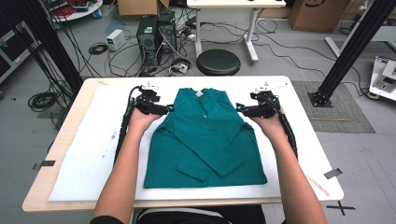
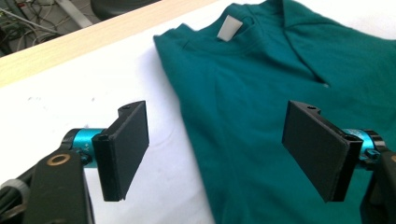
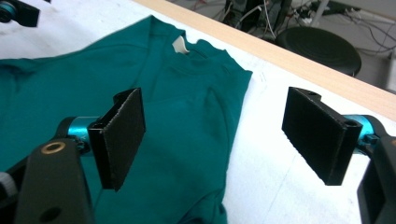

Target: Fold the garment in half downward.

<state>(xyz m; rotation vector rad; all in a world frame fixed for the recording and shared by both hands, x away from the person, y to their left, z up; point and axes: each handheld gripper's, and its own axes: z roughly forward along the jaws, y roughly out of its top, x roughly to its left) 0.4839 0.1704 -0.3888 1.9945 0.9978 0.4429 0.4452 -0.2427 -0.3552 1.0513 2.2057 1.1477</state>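
A teal long-sleeved shirt (image 1: pixel 205 135) lies flat on the white cloth (image 1: pixel 93 154), collar towards the far edge and both sleeves folded across its front. My left gripper (image 1: pixel 169 108) hovers at the shirt's left shoulder edge (image 2: pixel 187 107) with its jaws wide open, one over the cloth and one over the fabric. My right gripper (image 1: pixel 238 108) stands open at the right shoulder edge (image 3: pixel 233 107), straddling it the same way. A white neck label (image 2: pixel 229 29) shows inside the collar (image 3: pixel 180 45). Nothing is held between the jaws of either gripper.
The wooden table (image 1: pixel 70 126) has its far edge just beyond the collar. A black round stool (image 1: pixel 218 61), computer towers (image 1: pixel 156 35) and loose cables lie on the floor behind. Black frame posts (image 1: pixel 355 46) stand at both sides.
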